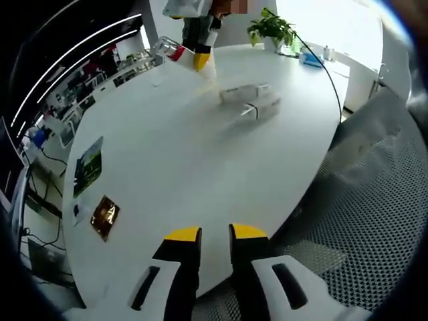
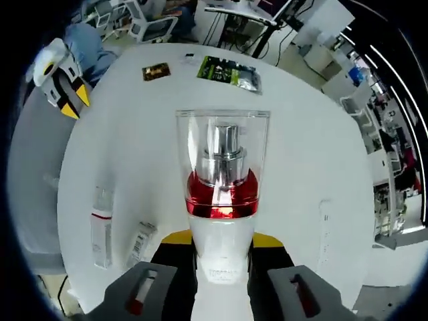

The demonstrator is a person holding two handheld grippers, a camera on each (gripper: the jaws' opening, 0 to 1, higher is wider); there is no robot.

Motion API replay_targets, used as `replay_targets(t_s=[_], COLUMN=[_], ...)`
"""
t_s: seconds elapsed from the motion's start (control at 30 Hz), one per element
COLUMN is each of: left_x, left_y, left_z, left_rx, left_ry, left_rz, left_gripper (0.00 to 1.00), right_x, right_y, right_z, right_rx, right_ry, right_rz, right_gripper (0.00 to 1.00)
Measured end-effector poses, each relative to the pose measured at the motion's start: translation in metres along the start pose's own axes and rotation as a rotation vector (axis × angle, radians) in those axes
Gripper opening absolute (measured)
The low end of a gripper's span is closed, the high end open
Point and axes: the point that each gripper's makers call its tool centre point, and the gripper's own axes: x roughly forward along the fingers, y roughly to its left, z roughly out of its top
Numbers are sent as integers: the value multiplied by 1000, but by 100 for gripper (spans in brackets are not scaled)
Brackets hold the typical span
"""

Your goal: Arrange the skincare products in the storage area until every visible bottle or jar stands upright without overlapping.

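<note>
White round surface [image 1: 187,174]. Green packet [image 1: 87,166] and small brown packet [image 1: 105,215] at left of left gripper view, near surface edge. Potted plant [image 1: 271,28] at top. Mesh chair [image 1: 374,221] at right. Office desks [image 2: 234,10] at top of right gripper view.

White bottle [image 2: 221,200], red band, clear cap; white table [image 2: 301,167].

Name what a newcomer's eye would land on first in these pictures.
First, the pump bottle with a clear cap and red band, clamped in the right tool, upright in the middle of the right gripper view. Next, the big white table, where two white tubes lie flat at the lower left of that view. The left tool hangs nearly closed and empty over the table's near edge.
</note>
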Motion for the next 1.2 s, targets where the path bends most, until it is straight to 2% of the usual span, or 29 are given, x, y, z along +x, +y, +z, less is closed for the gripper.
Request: replay_targets(t_s=[0.13,0.3,0.6,0.67,0.87,0.9,1.1,1.2], left_x=[1,1,2,2,3,3,1,0], left_y=[-1,-3,-8,-9,-10,-10,-11,-12], left_z=[1,1,2,2,3,3,7,7], left_rx=[6,23,30,27,22,26,22,16], left_ry=[-4,0,0,1,2,1,-5,3], left_rz=[-4,-15,-37,-42,-46,-46,-55,-62], left_gripper=[15,16,22,23,29,29,31,37], right_x=[-17,-43,-81,-89,-97,-99,-107,-110], right_y=[10,28,53,63,91,95,108,113], right_z=[9,22,29,34,40,43,51,53], right_rx=[89,274,564,596,618,636,687,699], right_ry=[-76,-217,-431,-472,-506,-532,-589,-603], right_rz=[-29,-58,-106,-109,-96,-96,-110,-105], right_gripper=[22,23,23,23,23,23,23,23])
